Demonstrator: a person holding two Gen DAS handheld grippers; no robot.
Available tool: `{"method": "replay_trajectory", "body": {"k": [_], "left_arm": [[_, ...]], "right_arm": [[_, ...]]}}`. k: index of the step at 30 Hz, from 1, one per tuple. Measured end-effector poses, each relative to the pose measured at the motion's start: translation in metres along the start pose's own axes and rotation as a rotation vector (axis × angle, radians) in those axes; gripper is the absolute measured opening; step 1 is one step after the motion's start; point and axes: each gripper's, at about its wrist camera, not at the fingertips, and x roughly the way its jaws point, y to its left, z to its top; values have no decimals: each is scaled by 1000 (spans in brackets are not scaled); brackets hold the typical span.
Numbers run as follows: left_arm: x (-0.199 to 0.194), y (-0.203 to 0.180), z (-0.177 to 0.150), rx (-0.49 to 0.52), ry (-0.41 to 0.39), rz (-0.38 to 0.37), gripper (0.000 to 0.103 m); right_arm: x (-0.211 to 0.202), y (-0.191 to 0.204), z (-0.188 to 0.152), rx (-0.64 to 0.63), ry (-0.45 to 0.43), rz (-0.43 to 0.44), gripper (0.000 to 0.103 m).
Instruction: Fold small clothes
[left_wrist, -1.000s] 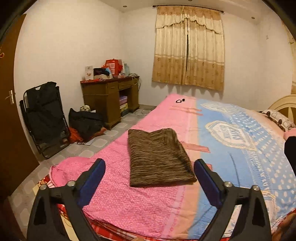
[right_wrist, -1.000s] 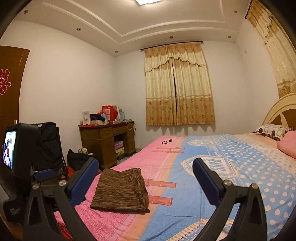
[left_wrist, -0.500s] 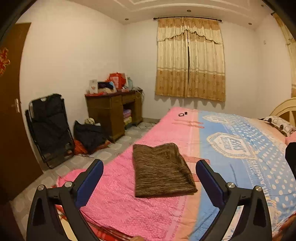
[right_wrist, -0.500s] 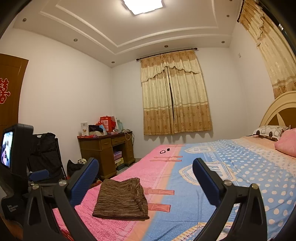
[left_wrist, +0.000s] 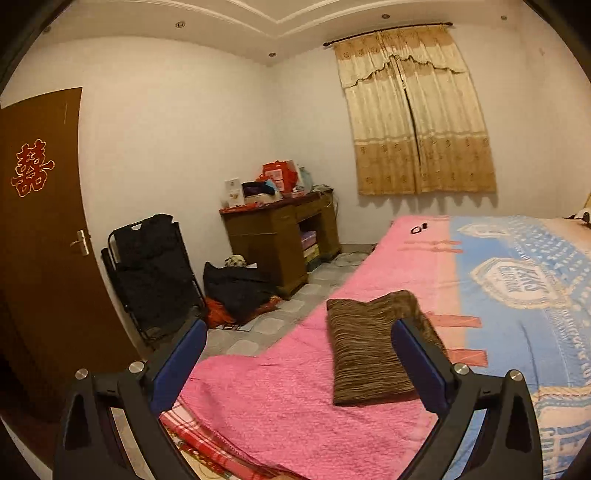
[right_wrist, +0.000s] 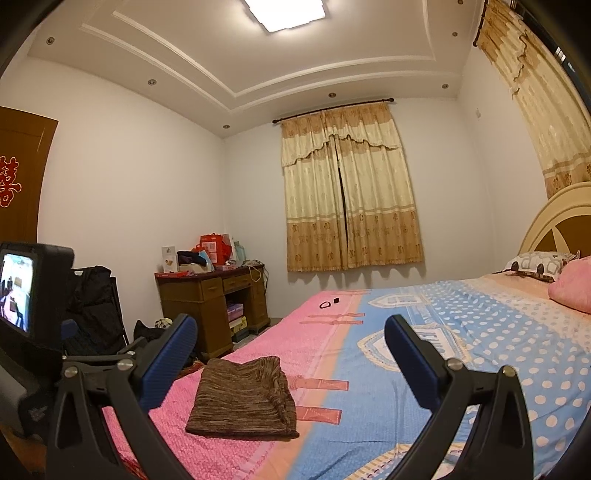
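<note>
A brown striped garment (left_wrist: 369, 350) lies folded into a flat rectangle on the pink part of the bed cover (left_wrist: 295, 406). It also shows in the right wrist view (right_wrist: 243, 398). My left gripper (left_wrist: 295, 347) is open and empty, held above and short of the garment, which sits by its right finger. My right gripper (right_wrist: 290, 339) is open and empty, raised above the bed, with the garment below and between its fingers. The left gripper's camera body (right_wrist: 29, 291) shows at the left of the right wrist view.
The bed cover is pink on the left and blue (right_wrist: 480, 332) on the right, with pillows (right_wrist: 546, 266) at the headboard. Small black items (left_wrist: 419, 229) lie at the far edge. A wooden desk (left_wrist: 280, 240), a black folded chair (left_wrist: 151, 269), a black bag (left_wrist: 236, 291) and a door (left_wrist: 40, 221) stand to the left.
Both grippers have lifted and drawn back from the garment. The left view has swung left toward the door; the right view has tilted up toward the ceiling. The garment has not moved.
</note>
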Motion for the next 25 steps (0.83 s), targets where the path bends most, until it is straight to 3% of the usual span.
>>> {"method": "replay_trajectory", "body": {"k": [5,10,18,25], "left_arm": [[6,9,0,-54,31,-47,100],[6,8,0,-42,26,-38,100],[13,10,-1,-70,55,-111,100],[11,9,-1,-60,41,-121,100]], "right_arm": [[1,0,-1,-3,11,-3,103],[3,-2,-3,3,23,0,103],[6,-1,-4,4,37,1,103],[9,-5,-6,27,60,-3,103]]}}
